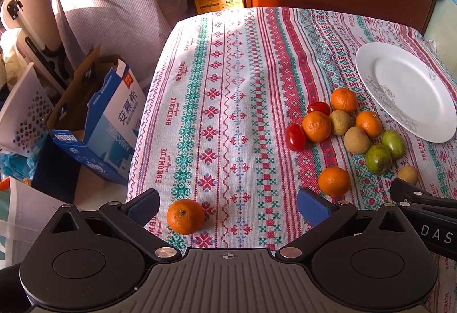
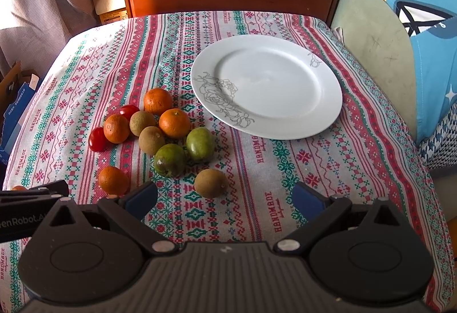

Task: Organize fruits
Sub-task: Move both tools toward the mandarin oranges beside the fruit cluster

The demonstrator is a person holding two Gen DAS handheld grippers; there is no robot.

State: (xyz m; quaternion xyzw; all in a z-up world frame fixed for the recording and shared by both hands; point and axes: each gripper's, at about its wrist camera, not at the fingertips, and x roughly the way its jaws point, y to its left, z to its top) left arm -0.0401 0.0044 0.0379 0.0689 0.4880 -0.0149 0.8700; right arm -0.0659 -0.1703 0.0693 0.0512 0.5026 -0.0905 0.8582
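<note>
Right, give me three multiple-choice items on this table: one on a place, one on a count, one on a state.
1. Where does the fruit pile lie from the plate in the right wrist view?
A. on it
B. left of it
C. right of it

2. How many green fruits are there?
A. two
B. four
C. none

3. How are the left hand-held gripper and right hand-held gripper?
A. both open
B. both shut
C. each holds fruit

Answers: 1 B, the fruit sits on the cloth to the plate's left. 2 A, two lie together. 3 A, the pads stand wide apart, touching nothing.
</note>
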